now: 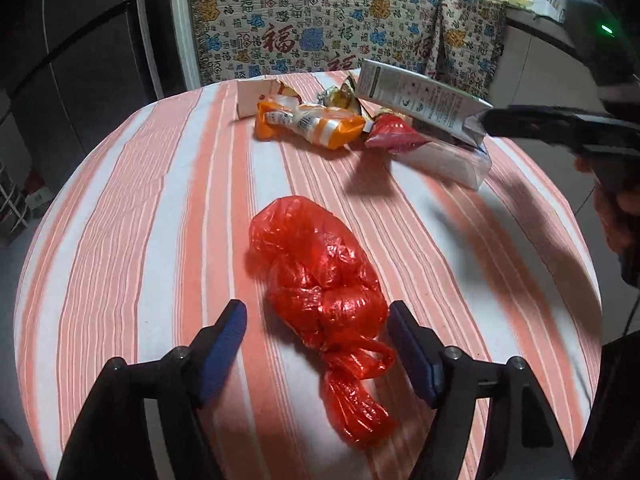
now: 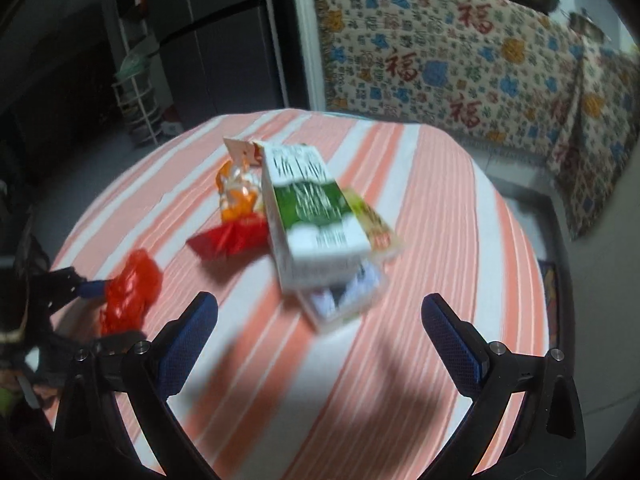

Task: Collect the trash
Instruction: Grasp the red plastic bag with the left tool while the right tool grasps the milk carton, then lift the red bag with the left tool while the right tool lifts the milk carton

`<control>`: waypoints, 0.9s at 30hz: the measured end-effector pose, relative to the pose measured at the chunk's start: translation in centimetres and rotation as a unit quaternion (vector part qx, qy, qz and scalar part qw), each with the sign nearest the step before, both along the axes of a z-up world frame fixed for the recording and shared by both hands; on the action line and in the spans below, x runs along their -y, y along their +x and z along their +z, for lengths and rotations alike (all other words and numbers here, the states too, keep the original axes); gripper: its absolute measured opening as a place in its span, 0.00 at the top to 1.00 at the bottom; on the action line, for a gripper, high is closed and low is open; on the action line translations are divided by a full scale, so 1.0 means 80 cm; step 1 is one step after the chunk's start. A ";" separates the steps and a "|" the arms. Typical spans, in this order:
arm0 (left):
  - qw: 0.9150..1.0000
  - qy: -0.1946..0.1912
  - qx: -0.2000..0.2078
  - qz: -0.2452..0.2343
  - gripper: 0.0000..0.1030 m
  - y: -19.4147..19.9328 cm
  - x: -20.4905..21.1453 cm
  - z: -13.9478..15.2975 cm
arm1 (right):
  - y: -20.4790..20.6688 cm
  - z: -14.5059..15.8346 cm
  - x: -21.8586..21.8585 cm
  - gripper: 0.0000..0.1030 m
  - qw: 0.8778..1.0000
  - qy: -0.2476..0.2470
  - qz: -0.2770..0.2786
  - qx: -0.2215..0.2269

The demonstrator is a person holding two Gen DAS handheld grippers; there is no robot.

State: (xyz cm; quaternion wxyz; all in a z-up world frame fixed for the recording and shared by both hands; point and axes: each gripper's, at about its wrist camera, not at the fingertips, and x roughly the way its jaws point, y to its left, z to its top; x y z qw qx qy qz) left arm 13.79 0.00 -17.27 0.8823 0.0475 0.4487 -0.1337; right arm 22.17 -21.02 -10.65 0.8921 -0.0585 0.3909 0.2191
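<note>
A knotted red plastic bag (image 1: 320, 280) lies on the striped tablecloth (image 1: 140, 220). My left gripper (image 1: 316, 320) is open and straddles the bag's near end, with a blue pad on each side and neither pressing it. Seen from the right wrist, the same bag (image 2: 132, 292) sits at the left beside the left gripper (image 2: 86, 290). My right gripper (image 2: 320, 304) stands wide open with nothing between its pads. Just beyond it a green and white carton (image 2: 312, 208) rests tilted on a tissue pack (image 2: 344, 300). In the left wrist view the right gripper (image 1: 504, 122) is right at the carton's (image 1: 420, 100) end.
Beyond the carton lie an orange wrapper (image 1: 312, 124), a red wrapper (image 1: 392, 132), a gold wrapper (image 1: 340, 96) and a small white box (image 1: 256, 96). A patterned cloth (image 1: 320, 28) hangs behind the round table. A dark fridge (image 2: 224, 40) and a wire rack (image 2: 136, 92) stand at the back left.
</note>
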 end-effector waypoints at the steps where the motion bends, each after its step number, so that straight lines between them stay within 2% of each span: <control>1: 1.000 -0.001 0.005 0.002 0.28 -0.002 -0.001 -0.001 | 0.016 0.001 -0.009 0.01 1.000 -0.008 0.003 -0.006; 3: 1.000 0.002 0.006 0.003 0.27 0.000 -0.003 -0.002 | 0.036 -0.005 -0.015 0.02 1.000 -0.011 0.001 -0.024; 4: 1.000 0.004 0.007 0.003 0.27 -0.002 -0.002 -0.003 | 0.046 -0.009 -0.017 0.05 0.999 -0.011 -0.002 -0.039; 6: 1.000 0.006 0.007 0.003 0.27 0.000 -0.001 -0.004 | 0.059 -0.018 -0.020 0.31 0.997 0.000 0.000 -0.072; 7: 1.000 0.007 0.007 0.003 0.27 0.000 -0.002 -0.004 | 0.058 -0.020 -0.019 0.50 0.997 0.002 0.000 -0.080; 8: 1.000 0.006 0.006 0.003 0.27 0.000 -0.003 -0.004 | 0.052 -0.018 -0.016 0.52 0.997 0.001 -0.004 -0.073; 12: 1.000 0.007 0.007 0.003 0.27 0.003 -0.003 -0.005 | -0.002 0.007 0.020 0.54 0.998 0.036 -0.045 -0.019; 15: 1.000 0.007 0.007 0.003 0.26 0.003 -0.003 -0.005 | -0.060 0.010 0.072 0.54 0.988 0.039 -0.147 0.016; 17: 1.000 0.009 0.007 0.003 0.26 0.003 -0.002 -0.006 | -0.087 -0.009 0.090 0.53 0.978 -0.006 -0.210 0.008; 19: 1.000 0.010 0.008 0.004 0.26 0.003 -0.002 -0.006 | -0.105 -0.034 0.095 0.53 0.969 -0.049 -0.243 -0.005; 21: 1.000 0.009 0.008 0.004 0.26 0.002 -0.002 -0.005 | -0.114 -0.053 0.092 0.53 0.968 -0.056 -0.243 -0.023; 23: 1.000 0.010 0.008 0.004 0.26 0.002 -0.003 -0.005 | -0.126 -0.063 0.075 0.53 0.974 -0.044 -0.220 -0.019; 25: 1.000 0.006 0.007 0.004 0.26 0.002 -0.004 -0.005 | -0.133 -0.060 0.057 0.52 0.984 -0.009 -0.177 -0.010; 27: 1.000 0.004 0.007 0.008 0.26 0.001 -0.008 -0.005 | -0.136 -0.066 0.047 0.43 0.988 0.025 -0.149 -0.022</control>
